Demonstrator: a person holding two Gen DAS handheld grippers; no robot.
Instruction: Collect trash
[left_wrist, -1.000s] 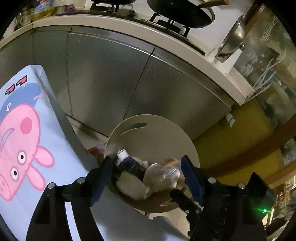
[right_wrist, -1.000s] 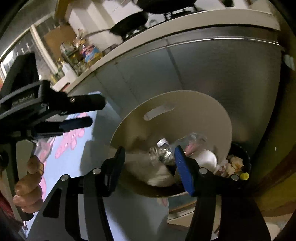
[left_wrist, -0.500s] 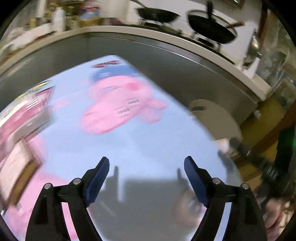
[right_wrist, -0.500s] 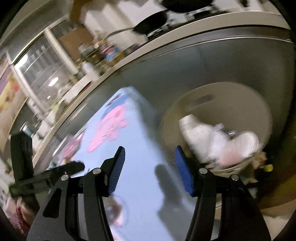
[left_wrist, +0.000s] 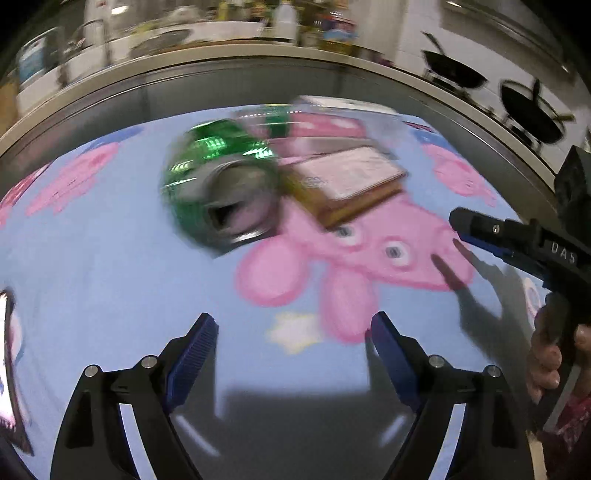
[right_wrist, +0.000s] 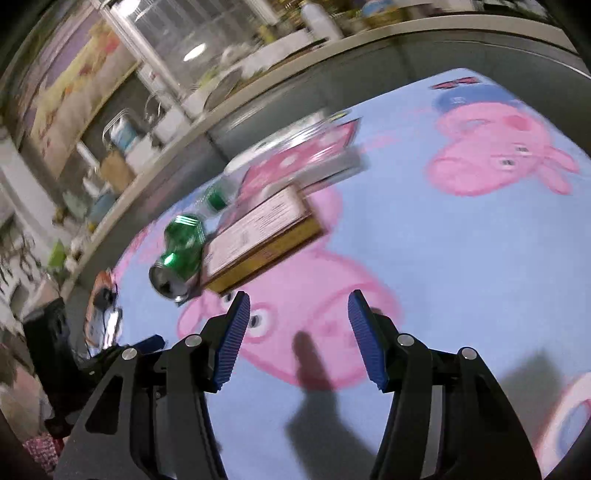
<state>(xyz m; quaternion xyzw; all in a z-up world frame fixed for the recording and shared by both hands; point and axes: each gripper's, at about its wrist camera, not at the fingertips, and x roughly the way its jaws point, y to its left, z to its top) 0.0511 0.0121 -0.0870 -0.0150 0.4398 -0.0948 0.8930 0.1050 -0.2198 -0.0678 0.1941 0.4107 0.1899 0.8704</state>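
A crushed green can (left_wrist: 221, 184) lies on its side on the blue cartoon-pig tablecloth (left_wrist: 110, 280), touching a flat brown box (left_wrist: 347, 181) with a white label. A pink box (left_wrist: 325, 129) lies behind them. My left gripper (left_wrist: 293, 350) hangs open above the cloth, short of the can, with nothing between its fingers. In the right wrist view the can (right_wrist: 181, 251) and brown box (right_wrist: 258, 236) lie ahead and to the left of my right gripper (right_wrist: 299, 332), which is open and empty. The right gripper (left_wrist: 517, 240) also shows at the left view's right edge, held by a hand (left_wrist: 550, 354).
A steel-fronted kitchen counter (left_wrist: 258, 74) curves behind the table, with woks (left_wrist: 454, 74) on a stove and bottles. A clear bottle with a green label (right_wrist: 218, 195) lies behind the can. An orange packet (right_wrist: 103, 306) sits near the table's left edge.
Both grippers have swung away from the bin holding bottles and wrappers to above the tablecloth. The can and boxes have come into view. The left jaws stand slightly wider.
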